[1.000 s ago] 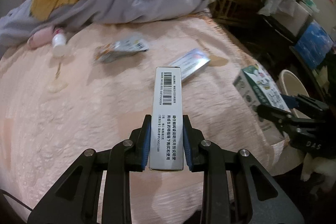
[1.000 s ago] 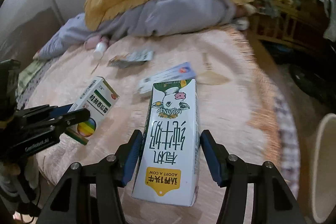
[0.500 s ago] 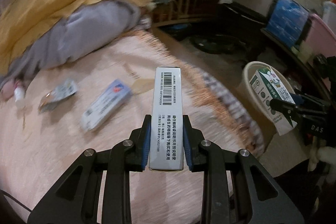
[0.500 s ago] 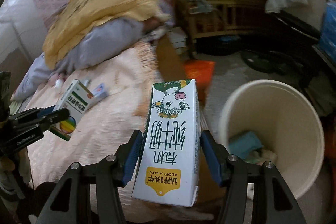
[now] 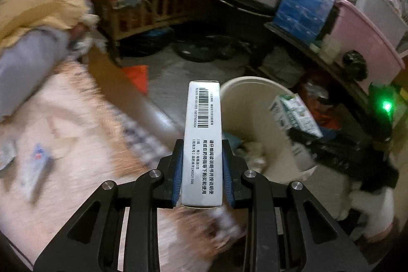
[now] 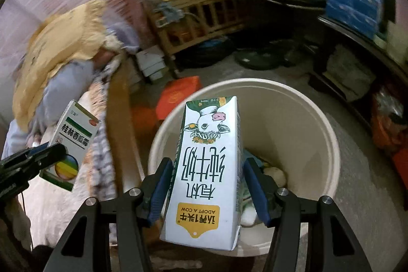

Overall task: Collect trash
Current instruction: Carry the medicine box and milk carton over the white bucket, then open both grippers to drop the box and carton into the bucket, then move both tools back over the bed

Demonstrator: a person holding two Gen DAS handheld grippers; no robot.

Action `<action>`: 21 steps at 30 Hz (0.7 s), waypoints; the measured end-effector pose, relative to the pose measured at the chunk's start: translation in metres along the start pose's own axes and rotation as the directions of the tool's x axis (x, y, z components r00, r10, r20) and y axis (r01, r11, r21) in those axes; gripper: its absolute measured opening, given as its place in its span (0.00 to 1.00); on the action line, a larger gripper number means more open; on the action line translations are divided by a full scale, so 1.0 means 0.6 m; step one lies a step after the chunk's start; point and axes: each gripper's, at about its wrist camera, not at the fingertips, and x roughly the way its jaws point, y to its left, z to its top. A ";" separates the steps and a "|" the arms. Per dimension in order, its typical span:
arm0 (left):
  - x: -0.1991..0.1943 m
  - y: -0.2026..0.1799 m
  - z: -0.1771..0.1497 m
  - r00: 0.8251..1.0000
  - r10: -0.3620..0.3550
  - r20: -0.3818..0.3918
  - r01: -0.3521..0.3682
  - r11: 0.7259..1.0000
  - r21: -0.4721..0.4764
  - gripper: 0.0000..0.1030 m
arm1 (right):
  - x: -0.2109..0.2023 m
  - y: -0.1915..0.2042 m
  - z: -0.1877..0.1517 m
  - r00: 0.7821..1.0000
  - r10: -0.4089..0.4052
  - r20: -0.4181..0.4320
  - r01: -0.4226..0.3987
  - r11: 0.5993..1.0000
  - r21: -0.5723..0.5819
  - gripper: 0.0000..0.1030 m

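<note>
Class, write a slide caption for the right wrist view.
Right gripper holds a milk carton over the bin.

A cluttered home bedroom: a bed [image 5: 63, 124] with a pink quilt at nine o'clock, a wooden crib [image 6: 193, 17] at twelve, storage bins [image 5: 367, 35] on a shelf at two, a wastebasket [image 6: 293, 103] on the floor.

Both held cartons [image 6: 204, 170] now over bin [image 6: 318, 124]
</note>
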 end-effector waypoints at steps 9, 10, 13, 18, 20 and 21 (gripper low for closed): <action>0.086 -0.063 0.036 0.994 -0.099 -0.049 0.098 0.995 -0.018 0.24 | 0.025 -0.049 -0.003 1.000 -0.024 -0.020 0.025 0.996 0.080 0.54; 0.095 -0.067 0.039 0.994 -0.100 -0.048 0.099 0.995 -0.017 0.24 | 0.028 -0.053 -0.005 0.999 -0.023 -0.024 0.025 0.996 0.086 0.54; 0.110 -0.070 0.042 0.992 -0.123 -0.040 0.122 0.992 -0.020 0.26 | 0.030 -0.063 -0.005 0.999 -0.028 -0.020 0.030 0.993 0.114 0.54; 0.110 -0.058 0.040 0.990 -0.135 -0.047 0.133 0.990 -0.040 0.49 | 0.030 -0.073 -0.006 0.999 -0.033 -0.013 0.034 0.989 0.146 0.67; 0.102 -0.052 0.037 0.992 -0.117 -0.051 0.115 0.993 -0.039 0.49 | 0.031 -0.071 -0.007 0.999 -0.029 -0.016 0.031 0.990 0.141 0.67; 0.096 -0.047 0.035 0.994 -0.096 -0.051 0.095 0.995 -0.037 0.49 | 0.031 -0.069 -0.007 0.999 -0.029 -0.015 0.031 0.990 0.137 0.67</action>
